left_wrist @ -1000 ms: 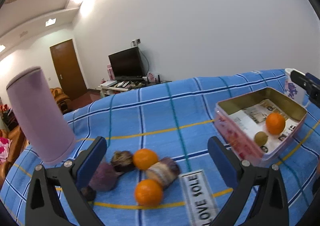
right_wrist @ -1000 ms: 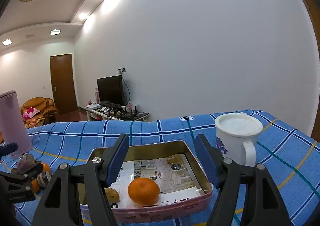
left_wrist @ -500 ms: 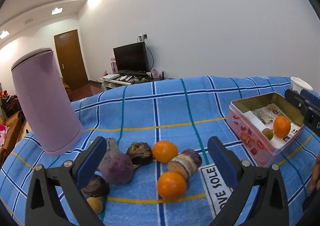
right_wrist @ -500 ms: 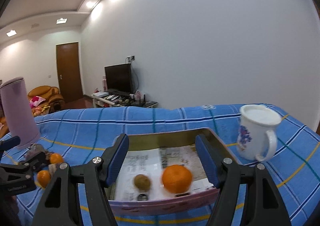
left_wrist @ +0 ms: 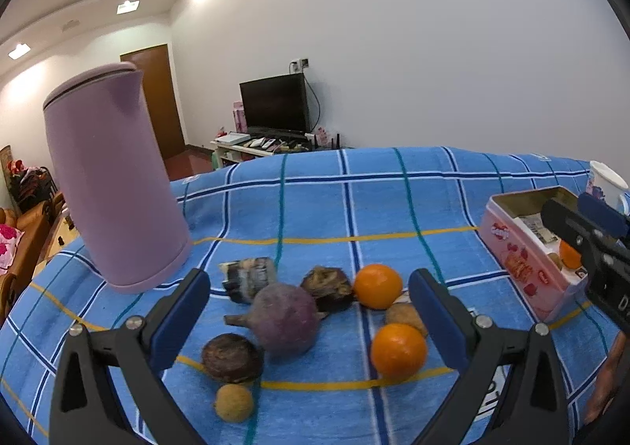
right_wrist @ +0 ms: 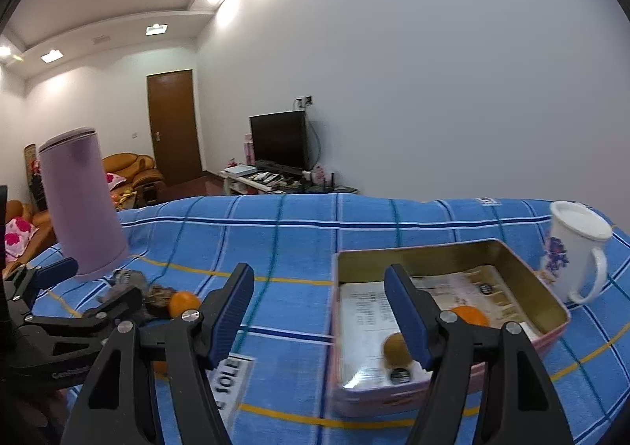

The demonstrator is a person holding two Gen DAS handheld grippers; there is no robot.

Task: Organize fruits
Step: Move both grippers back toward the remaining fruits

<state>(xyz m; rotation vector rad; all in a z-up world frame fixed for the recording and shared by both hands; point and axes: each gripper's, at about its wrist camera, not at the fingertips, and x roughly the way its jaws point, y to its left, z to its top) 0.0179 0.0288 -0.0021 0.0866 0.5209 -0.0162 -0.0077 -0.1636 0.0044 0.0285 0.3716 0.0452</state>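
In the left wrist view my left gripper [left_wrist: 309, 317] is open and empty above a cluster on the blue checked cloth: two oranges [left_wrist: 377, 286] [left_wrist: 398, 349], a purple root [left_wrist: 284, 319], dark lumps [left_wrist: 231, 357], a small yellow fruit [left_wrist: 233, 402] and a brown one [left_wrist: 405, 317]. The pink tin [left_wrist: 523, 264] stands at the right. In the right wrist view my right gripper [right_wrist: 319, 311] is open and empty, left of the tin [right_wrist: 547, 291], which holds an orange [right_wrist: 470, 316] and a small brown fruit [right_wrist: 395, 345].
A tall lilac jug [left_wrist: 112, 185] stands left of the cluster. A white lidded mug [right_wrist: 575, 252] stands right of the tin. A white label card [right_wrist: 230, 378] lies on the cloth between cluster and tin. The right gripper's body [left_wrist: 590, 244] overlaps the tin.
My left gripper has swung left, so the fruit cluster sits centred between its fingers. My right gripper has moved left off the tin, which now lies to its right.
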